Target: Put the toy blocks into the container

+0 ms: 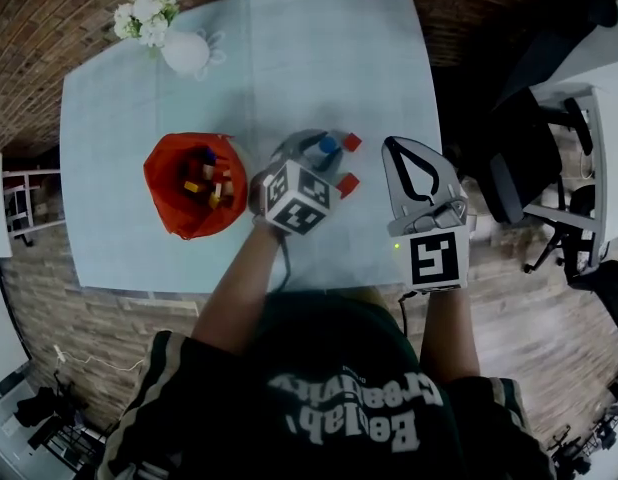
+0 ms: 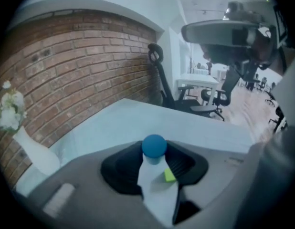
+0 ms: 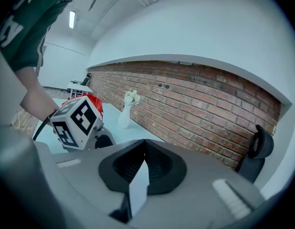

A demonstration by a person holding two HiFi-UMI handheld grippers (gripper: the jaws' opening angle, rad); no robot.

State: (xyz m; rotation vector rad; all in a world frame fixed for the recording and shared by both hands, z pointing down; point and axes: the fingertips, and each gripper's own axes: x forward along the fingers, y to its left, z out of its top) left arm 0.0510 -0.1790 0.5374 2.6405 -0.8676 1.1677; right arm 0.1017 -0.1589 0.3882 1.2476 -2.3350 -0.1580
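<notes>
Left gripper (image 1: 321,142): jaws pinch one blue block (image 1: 329,146); its round top sticks out between them.
Blue block's place: over the table (image 1: 319,48), right of the orange container (image 1: 161,173).
Red blocks: two on the table, a red block (image 1: 352,141) just past the jaw tips and another red block (image 1: 347,184) beside the gripper's body.
Right gripper (image 1: 391,148): jaws pressed together, nothing between them, right of both red blocks.
Head view only: coloured blocks (image 1: 211,180) inside the one container, too jumbled to count.
Left gripper view only: a small green patch (image 2: 169,175) against the blue block; unidentifiable.
</notes>
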